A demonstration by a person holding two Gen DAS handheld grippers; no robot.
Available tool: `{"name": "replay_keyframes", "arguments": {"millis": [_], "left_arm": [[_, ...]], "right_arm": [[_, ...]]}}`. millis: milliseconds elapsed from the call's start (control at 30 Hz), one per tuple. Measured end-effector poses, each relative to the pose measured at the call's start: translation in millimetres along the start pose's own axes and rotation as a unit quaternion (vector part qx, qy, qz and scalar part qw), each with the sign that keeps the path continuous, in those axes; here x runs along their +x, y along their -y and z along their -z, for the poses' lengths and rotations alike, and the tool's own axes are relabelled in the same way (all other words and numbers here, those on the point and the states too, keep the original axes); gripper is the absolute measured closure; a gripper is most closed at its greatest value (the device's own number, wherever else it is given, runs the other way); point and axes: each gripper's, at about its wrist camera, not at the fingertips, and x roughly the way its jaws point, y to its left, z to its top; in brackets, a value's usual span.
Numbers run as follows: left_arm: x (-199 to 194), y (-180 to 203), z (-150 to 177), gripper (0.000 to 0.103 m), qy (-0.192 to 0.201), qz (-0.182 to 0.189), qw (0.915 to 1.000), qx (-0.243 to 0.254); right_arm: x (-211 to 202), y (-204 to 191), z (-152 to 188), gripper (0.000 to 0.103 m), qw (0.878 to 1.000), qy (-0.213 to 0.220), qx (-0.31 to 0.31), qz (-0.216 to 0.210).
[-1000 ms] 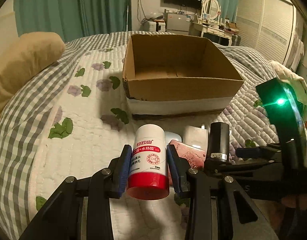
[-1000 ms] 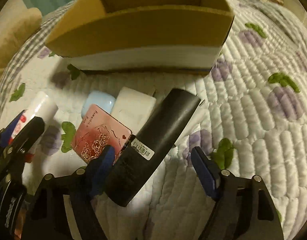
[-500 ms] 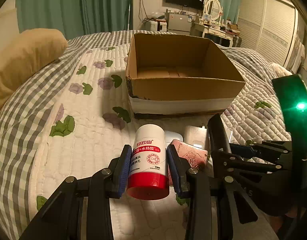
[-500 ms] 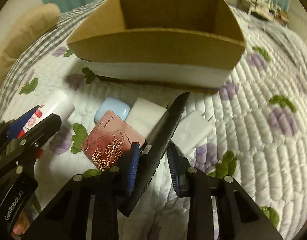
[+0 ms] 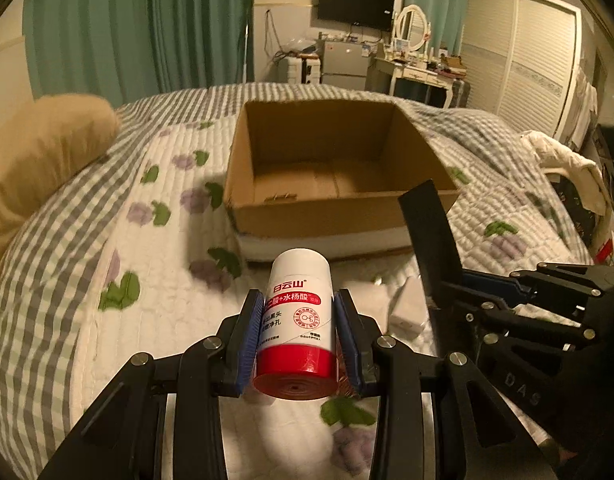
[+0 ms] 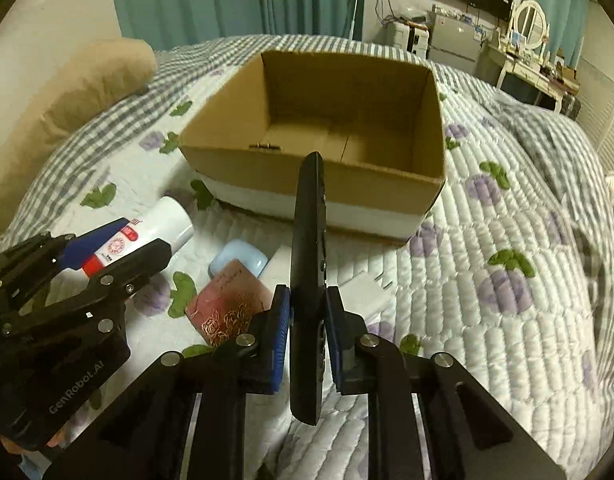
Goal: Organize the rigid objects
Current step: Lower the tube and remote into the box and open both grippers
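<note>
My left gripper (image 5: pixel 299 336) is shut on a white bottle with a red cap (image 5: pixel 297 320), held above the quilt in front of an open, empty cardboard box (image 5: pixel 339 212). My right gripper (image 6: pixel 307 332) is shut on a flat black remote-like device (image 6: pixel 307 264), held edge-up and pointing at the box (image 6: pixel 315 184). In the right wrist view the left gripper (image 6: pixel 107 252) and its bottle (image 6: pixel 155 232) are at the left. In the left wrist view the black device (image 5: pixel 431 240) stands at the right.
On the quilt (image 6: pixel 507 280) before the box lie a pink rose-patterned case (image 6: pixel 231 304), a light blue case (image 6: pixel 239 260) and white flat items (image 6: pixel 363 288). A tan pillow (image 5: pixel 39 160) lies at the left. Furniture stands behind the bed.
My right gripper closed on the black device and lifted it off the quilt, turning it edge-up. Both grippers have risen with their objects, looking more into the box.
</note>
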Motion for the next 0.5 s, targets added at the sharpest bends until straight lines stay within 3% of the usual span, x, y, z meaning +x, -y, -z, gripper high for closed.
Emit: {"name": "replay_keyframes", "arguments": {"millis": [167, 367, 500], "left_arm": [[-6, 6, -32, 0.066, 0.021, 0.016, 0.9996, 0.005], [1, 12, -93, 0.066, 0.058, 0.018, 0.9981, 0.013], [19, 13, -126, 0.066, 0.062, 0.019, 0.9978, 0.011]], "right_arm": [[-30, 10, -32, 0.086, 0.999, 0.037, 0.002, -0.029], [-55, 30, -105, 0.086, 0.996, 0.083, -0.016, -0.021], [-45, 43, -144, 0.086, 0.996, 0.081, -0.022, -0.003]]}}
